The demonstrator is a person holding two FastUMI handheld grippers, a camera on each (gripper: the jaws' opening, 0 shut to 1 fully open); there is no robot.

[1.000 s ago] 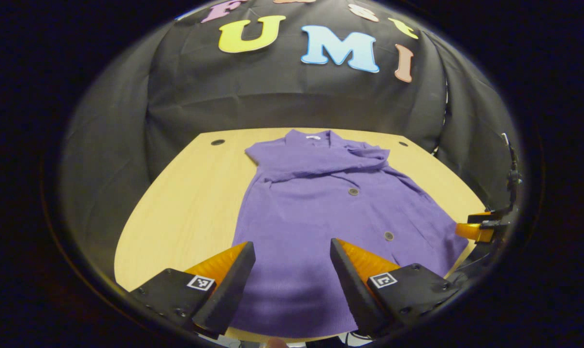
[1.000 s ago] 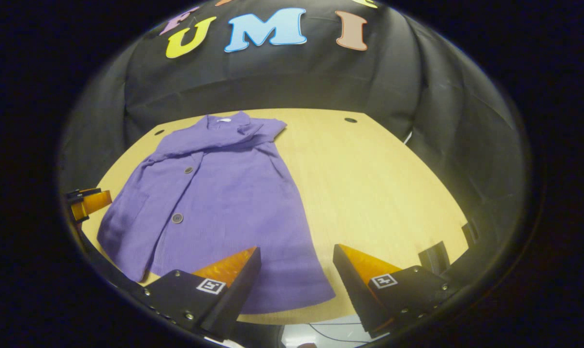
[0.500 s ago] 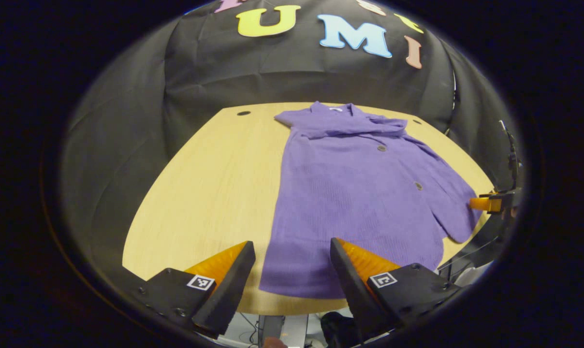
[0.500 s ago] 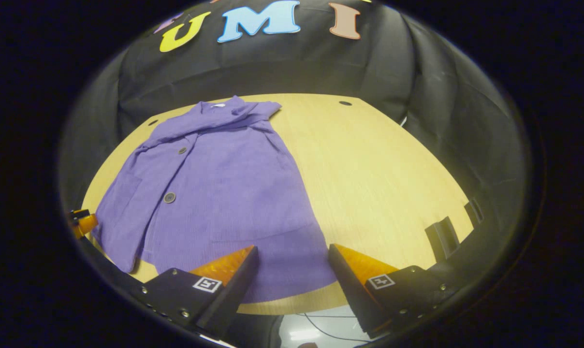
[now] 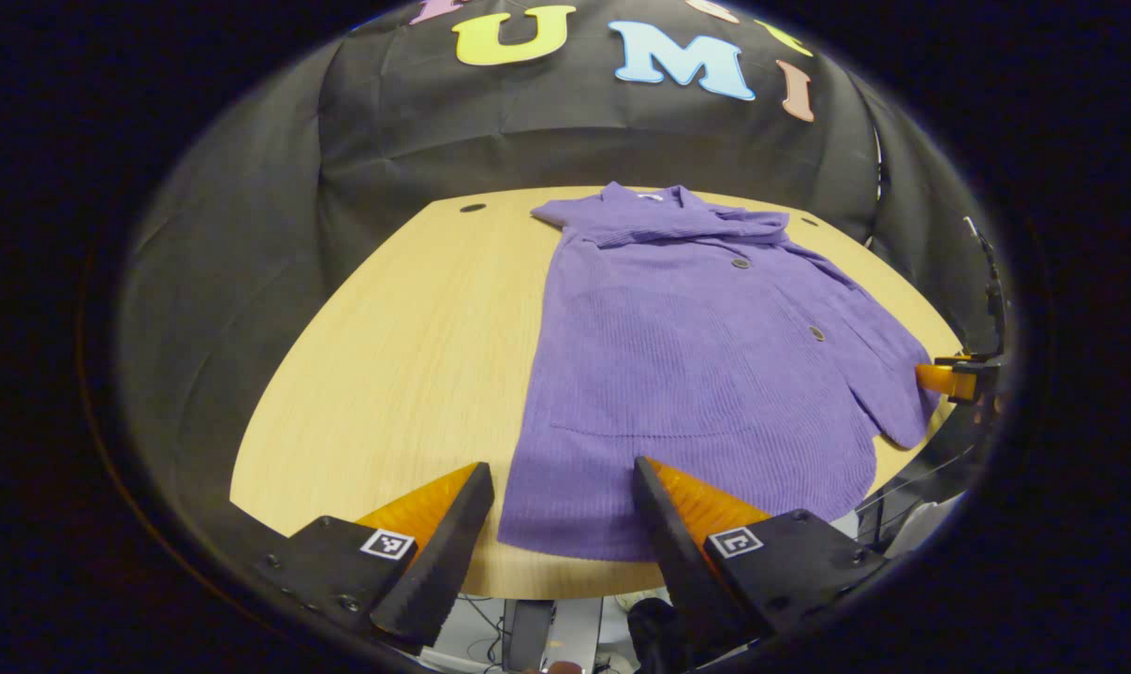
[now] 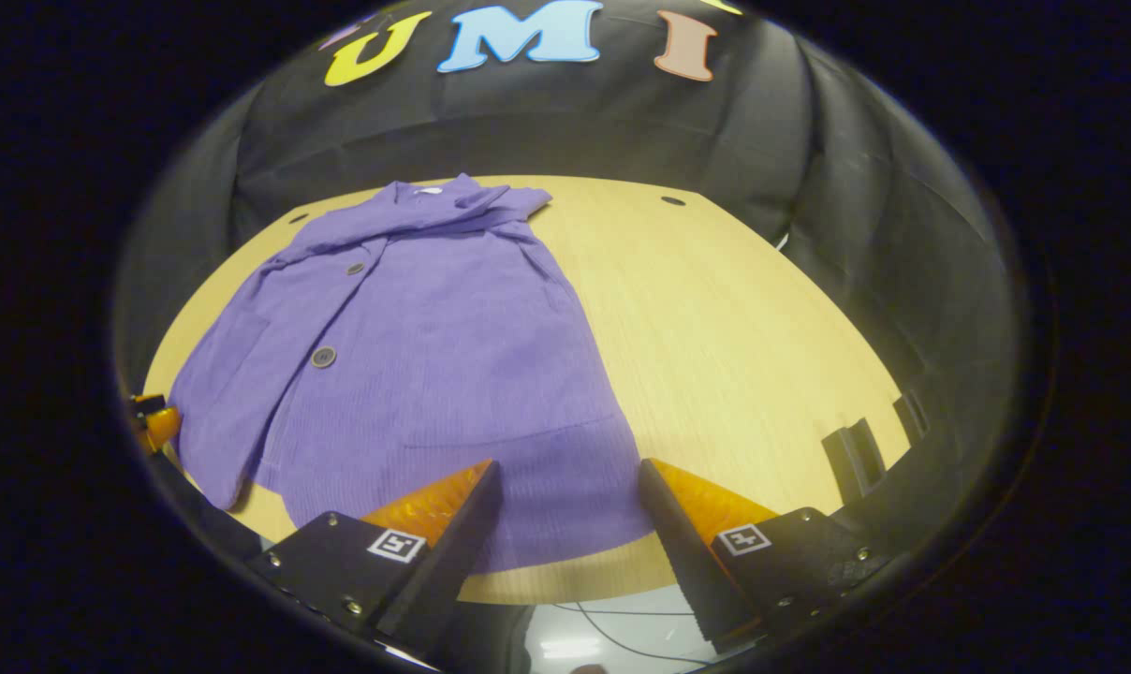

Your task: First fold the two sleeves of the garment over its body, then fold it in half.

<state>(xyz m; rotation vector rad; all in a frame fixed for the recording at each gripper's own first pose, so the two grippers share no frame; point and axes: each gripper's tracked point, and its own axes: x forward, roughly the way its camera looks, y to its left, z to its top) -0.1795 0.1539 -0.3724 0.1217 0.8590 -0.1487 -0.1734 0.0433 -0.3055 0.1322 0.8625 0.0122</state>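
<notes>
A purple buttoned garment (image 5: pixel 697 356) lies flat on the wooden table (image 5: pixel 388 356), collar far, hem toward me. Its sleeves look folded across the chest just below the collar (image 5: pixel 678 225). My left gripper (image 5: pixel 561 468) is open above the near left corner of the hem, gripping nothing. In the right gripper view the garment (image 6: pixel 434 346) spreads to the left, and my right gripper (image 6: pixel 567 465) is open over the hem's near right corner. Each gripper shows small at the other view's edge: the right gripper (image 5: pixel 945 379) and the left gripper (image 6: pixel 154 426).
Bare table (image 6: pixel 734 328) stretches to the right of the garment in the right gripper view, with small black brackets (image 6: pixel 856 454) at its near right edge. Round holes (image 5: pixel 473 207) mark the table's far corners. Black cloth walls ring the table.
Both grippers have drawn back toward the near table edge, so the hem now lies just beyond their tips. The left one also shifted left. The garment has not moved.
</notes>
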